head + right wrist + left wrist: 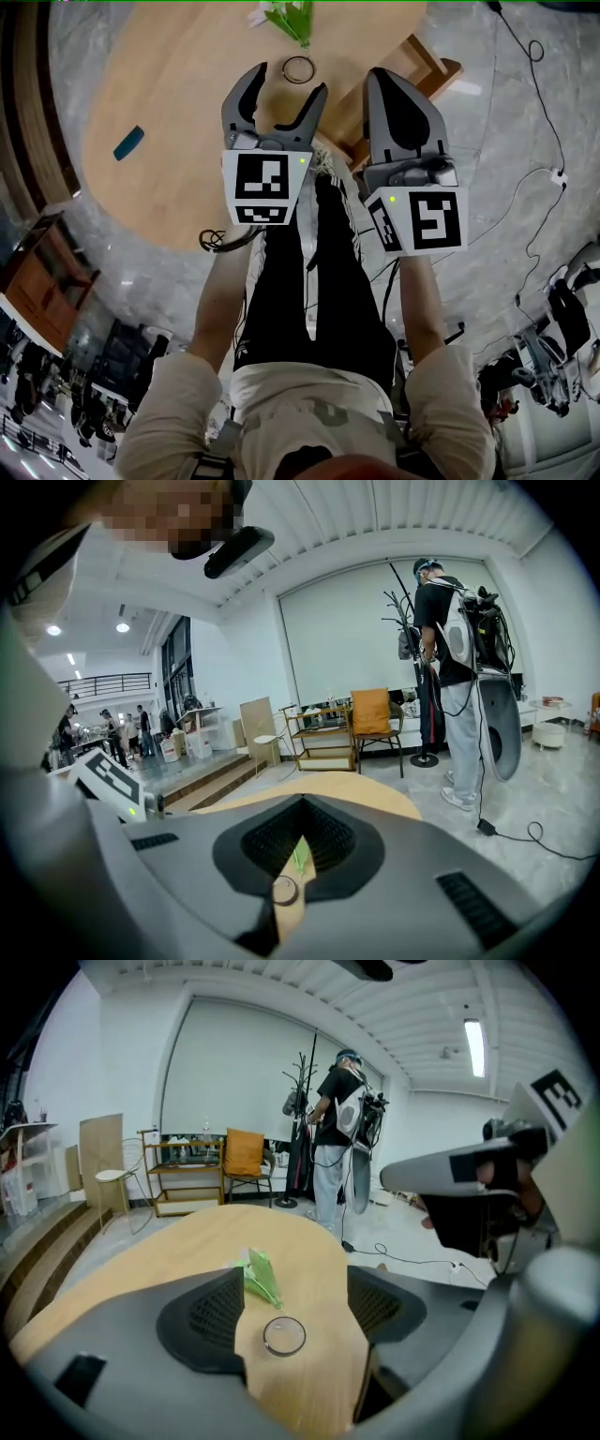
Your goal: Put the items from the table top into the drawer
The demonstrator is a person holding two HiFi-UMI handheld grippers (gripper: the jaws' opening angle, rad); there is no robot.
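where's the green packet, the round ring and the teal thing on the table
green packet (262, 1277), left gripper view, middle of the wrapper
round ring (266, 1336), left gripper view, its left rim
teal thing (128, 142), head view, its middle

A pale wooden desk (187, 112) with a rounded outline is seen on a grey, marble-patterned floor (497, 122). In the left gripper view a white wall (244, 1063) with a large pale panel is shown at twelve o'clock. A strip light (473, 1046) is set in the ribbed ceiling (403, 1007) at two o'clock. Before the wall, a wooden shelf unit (186, 1183) and a chair with an orange cushion (245, 1155) are placed at eleven o'clock, and a black coat stand (302, 1101) at twelve. Wooden steps (42, 1255) are seen at nine o'clock. In the head view, cables (534, 49) are strewn over the floor at two o'clock.
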